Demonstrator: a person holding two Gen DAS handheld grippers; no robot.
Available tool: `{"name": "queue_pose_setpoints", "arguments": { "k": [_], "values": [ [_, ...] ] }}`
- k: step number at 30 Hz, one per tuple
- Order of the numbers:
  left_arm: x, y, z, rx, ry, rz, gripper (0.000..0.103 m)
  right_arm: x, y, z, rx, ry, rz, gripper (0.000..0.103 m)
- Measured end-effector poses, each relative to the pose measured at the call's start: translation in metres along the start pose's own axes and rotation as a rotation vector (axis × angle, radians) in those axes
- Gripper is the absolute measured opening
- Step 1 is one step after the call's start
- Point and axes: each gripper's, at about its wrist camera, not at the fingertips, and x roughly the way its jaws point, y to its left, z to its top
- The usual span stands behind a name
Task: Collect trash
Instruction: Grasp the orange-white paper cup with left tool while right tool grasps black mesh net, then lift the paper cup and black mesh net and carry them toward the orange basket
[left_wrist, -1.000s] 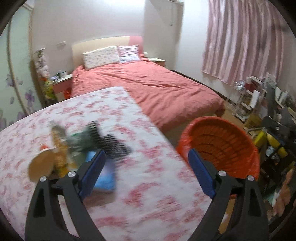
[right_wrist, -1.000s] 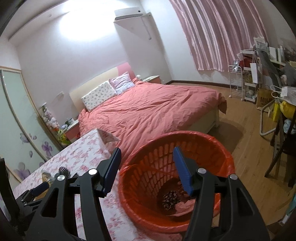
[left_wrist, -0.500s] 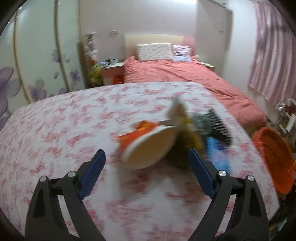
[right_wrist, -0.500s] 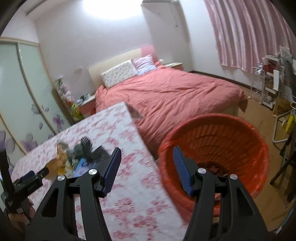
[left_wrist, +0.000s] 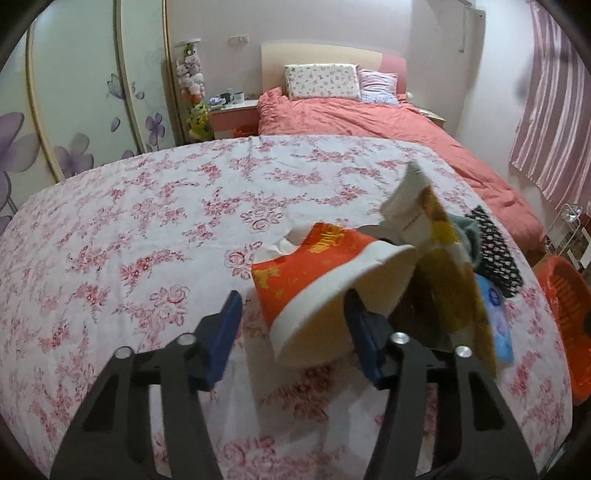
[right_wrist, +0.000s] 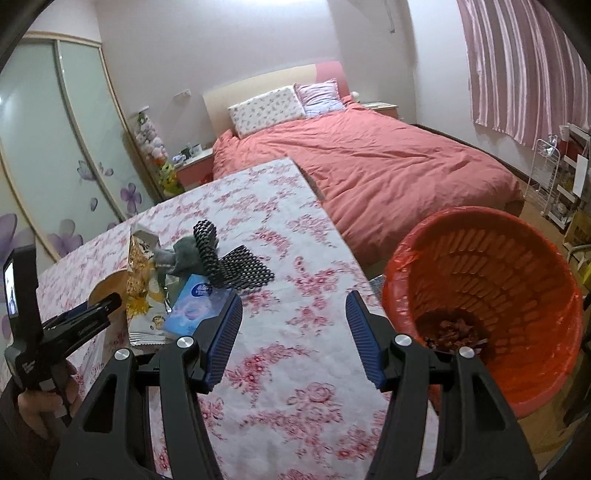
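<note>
A tipped red-and-white paper cup (left_wrist: 325, 273) lies on the floral table (left_wrist: 147, 229), its rim between the open jaws of my left gripper (left_wrist: 295, 332). A yellow snack bag (left_wrist: 443, 258) leans behind the cup, with a blue tissue pack (left_wrist: 495, 317) and a black dotted cloth (left_wrist: 495, 251) beside it. My right gripper (right_wrist: 295, 332) is open and empty above the table edge, left of the orange basket (right_wrist: 517, 280) that holds some trash. The right wrist view also shows the snack bag (right_wrist: 140, 280), tissue pack (right_wrist: 195, 302) and cloth (right_wrist: 229, 266).
A bed with a red cover (right_wrist: 388, 166) stands behind the table. A wire rack (right_wrist: 554, 177) and clutter stand at the right wall. Sliding wardrobe doors (left_wrist: 74, 92) line the left. The basket stands on the floor by the table's right edge.
My left gripper swung left from the basket to the trash pile and closed in on the cup, jaws narrower. My right gripper turned left from over the basket toward the table.
</note>
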Motion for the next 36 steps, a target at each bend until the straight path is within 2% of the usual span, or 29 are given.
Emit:
{"name": "queue_pose_setpoints", "arguments": {
  "k": [1, 4, 7, 18, 21, 25, 29, 30, 32, 36],
  "values": [
    [0.002, 0.001, 0.002, -0.002, 0.005, 0.001, 0.045, 0.004, 0.003, 0.000, -0.004, 0.007, 0.004, 0.059],
    [0.007, 0.008, 0.002, -0.009, 0.018, 0.005, 0.020, 0.011, 0.011, 0.001, -0.012, 0.020, 0.014, 0.059],
    [0.009, 0.020, 0.001, -0.013, 0.017, 0.009, 0.010, 0.018, 0.019, 0.001, -0.022, 0.029, 0.025, 0.059],
    [0.003, 0.069, -0.001, -0.061, 0.000, 0.054, 0.008, 0.053, 0.052, 0.016, -0.032, 0.052, 0.086, 0.058],
    [0.004, 0.073, -0.001, -0.069, 0.008, 0.056, 0.012, 0.062, 0.057, 0.019, -0.038, 0.061, 0.088, 0.054],
    [0.009, 0.076, -0.002, -0.080, 0.032, 0.042, 0.017, 0.076, 0.062, 0.024, -0.045, 0.090, 0.083, 0.045],
    [0.012, 0.076, -0.002, -0.087, 0.041, 0.029, 0.016, 0.087, 0.063, 0.023, -0.047, 0.122, 0.085, 0.029],
    [0.012, 0.075, -0.001, -0.084, 0.041, 0.023, 0.014, 0.087, 0.063, 0.023, -0.051, 0.121, 0.085, 0.020],
    [0.013, 0.074, 0.001, -0.081, 0.035, 0.019, 0.011, 0.084, 0.064, 0.023, -0.063, 0.109, 0.086, 0.010],
    [0.008, 0.076, 0.003, -0.097, 0.017, 0.010, 0.008, 0.072, 0.061, 0.027, -0.060, 0.075, 0.094, 0.006]
  ]
}}
